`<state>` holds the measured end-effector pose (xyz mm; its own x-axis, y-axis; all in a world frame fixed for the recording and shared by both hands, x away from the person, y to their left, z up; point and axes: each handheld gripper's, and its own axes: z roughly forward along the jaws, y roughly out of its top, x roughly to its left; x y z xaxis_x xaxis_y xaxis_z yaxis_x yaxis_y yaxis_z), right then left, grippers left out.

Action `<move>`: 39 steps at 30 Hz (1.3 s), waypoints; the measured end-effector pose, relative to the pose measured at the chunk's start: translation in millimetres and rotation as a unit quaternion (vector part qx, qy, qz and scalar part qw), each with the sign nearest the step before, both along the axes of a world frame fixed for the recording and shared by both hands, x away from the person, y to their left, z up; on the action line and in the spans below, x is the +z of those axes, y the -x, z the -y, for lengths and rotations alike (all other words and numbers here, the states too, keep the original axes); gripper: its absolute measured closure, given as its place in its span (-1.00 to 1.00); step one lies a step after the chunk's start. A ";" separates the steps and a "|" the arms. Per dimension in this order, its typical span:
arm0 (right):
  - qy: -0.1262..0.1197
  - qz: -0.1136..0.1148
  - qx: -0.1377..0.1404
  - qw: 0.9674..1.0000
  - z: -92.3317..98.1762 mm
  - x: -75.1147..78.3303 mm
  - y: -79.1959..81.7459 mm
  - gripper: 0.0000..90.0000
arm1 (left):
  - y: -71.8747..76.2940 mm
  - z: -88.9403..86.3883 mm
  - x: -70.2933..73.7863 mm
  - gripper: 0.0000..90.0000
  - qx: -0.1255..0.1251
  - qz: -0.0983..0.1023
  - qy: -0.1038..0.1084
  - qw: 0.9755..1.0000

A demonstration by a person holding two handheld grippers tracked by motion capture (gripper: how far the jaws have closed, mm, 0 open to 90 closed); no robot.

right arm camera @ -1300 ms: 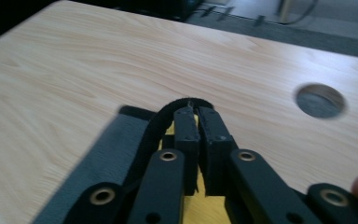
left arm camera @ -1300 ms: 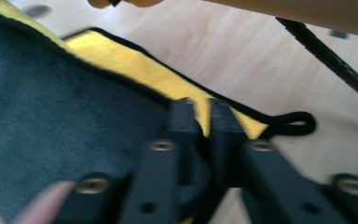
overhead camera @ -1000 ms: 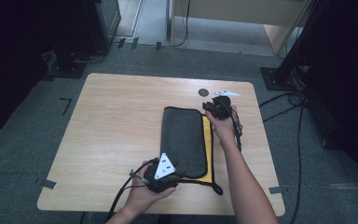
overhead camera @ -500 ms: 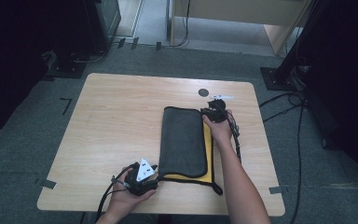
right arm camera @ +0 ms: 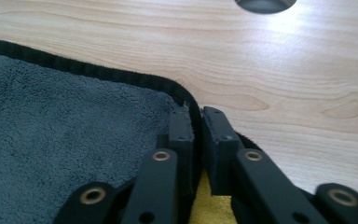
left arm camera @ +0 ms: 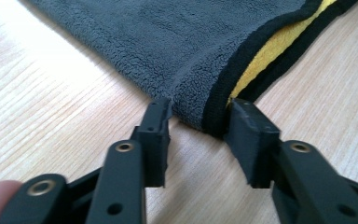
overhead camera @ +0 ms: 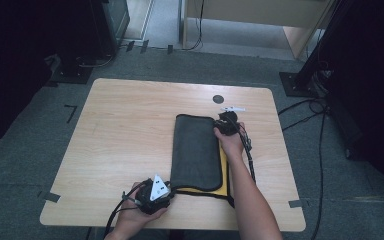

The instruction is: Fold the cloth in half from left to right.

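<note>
A folded towel [overhead camera: 197, 150], grey outside with a black hem and a yellow inner layer, lies on the wooden table [overhead camera: 130, 125]. My left gripper [overhead camera: 169, 189] sits low at the towel's near left corner. In the left gripper view its jaws [left arm camera: 196, 112] have just been closing and stand on either side of that corner [left arm camera: 200, 88] without squeezing it. My right gripper [overhead camera: 220, 125] is at the far right corner. Its jaws [right arm camera: 195, 116] have just been closing and are almost together, with the black hem [right arm camera: 121, 74] pinched between them.
A round dark hole [overhead camera: 218, 98] in the tabletop lies just beyond the right gripper. Cables trail from both grippers over the table's near edge. Black stands and loose cables [overhead camera: 310, 107] lie on the floor around the table.
The left gripper slid left along the near edge and sank to the towel's near left corner. The right gripper came down onto the far right corner.
</note>
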<state>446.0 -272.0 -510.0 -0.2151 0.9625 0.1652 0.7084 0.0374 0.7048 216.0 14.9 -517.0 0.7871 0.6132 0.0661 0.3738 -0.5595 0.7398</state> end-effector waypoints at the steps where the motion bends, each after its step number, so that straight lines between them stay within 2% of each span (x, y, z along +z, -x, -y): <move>1: 0.004 0.004 -0.001 1.000 0.1 1.0 1.0 0.89 | 0.4 0.0 -0.2 0.38 -0.002 0.002 0.000 1.000; 8: 0.012 0.017 0.001 1.000 6.5 9.4 4.4 0.95 | 1.6 -0.4 -0.1 0.60 -0.016 0.002 -0.001 1.000; 15: 0.012 0.021 -0.006 1.000 14.1 17.5 8.2 0.95 | 2.4 -1.3 0.9 0.68 -0.017 0.007 0.005 1.000; 20: 0.036 0.022 -0.007 0.999 18.6 26.5 11.1 0.95 | 3.6 -3.2 3.7 0.71 -0.016 0.011 0.023 1.000; 23: 0.048 0.016 -0.011 0.999 23.4 31.1 12.9 0.95 | 6.3 -3.4 6.6 0.78 -0.028 0.015 0.038 0.999; 26: 0.053 0.004 -0.020 0.998 28.3 34.0 14.2 0.95 | 7.6 -0.8 5.1 0.78 -0.035 0.015 0.031 0.999; 29: 0.054 -0.022 -0.016 0.998 31.1 27.5 13.0 0.93 | 6.5 0.5 3.4 0.72 -0.037 0.009 0.029 0.999; 30: 0.051 -0.033 -0.015 0.998 31.6 23.4 12.2 0.89 | 5.7 0.4 3.1 0.69 -0.036 0.005 0.028 0.999; 32: 0.036 -0.037 -0.018 0.998 33.3 15.2 11.4 0.68 | 3.8 -0.2 2.0 0.62 -0.032 -0.002 0.029 0.999; 35: -0.004 -0.027 -0.032 0.999 39.8 11.8 13.8 0.51 | 0.6 -1.5 0.8 0.54 -0.027 -0.015 0.030 0.999; 37: -0.029 -0.018 -0.042 0.999 45.6 15.8 17.5 0.48 | -0.5 -2.4 0.8 0.52 -0.024 -0.018 0.033 0.999; 39: -0.037 0.000 -0.045 0.998 49.1 22.1 24.8 0.47 | -0.7 -2.6 0.9 0.47 -0.022 -0.018 0.034 0.999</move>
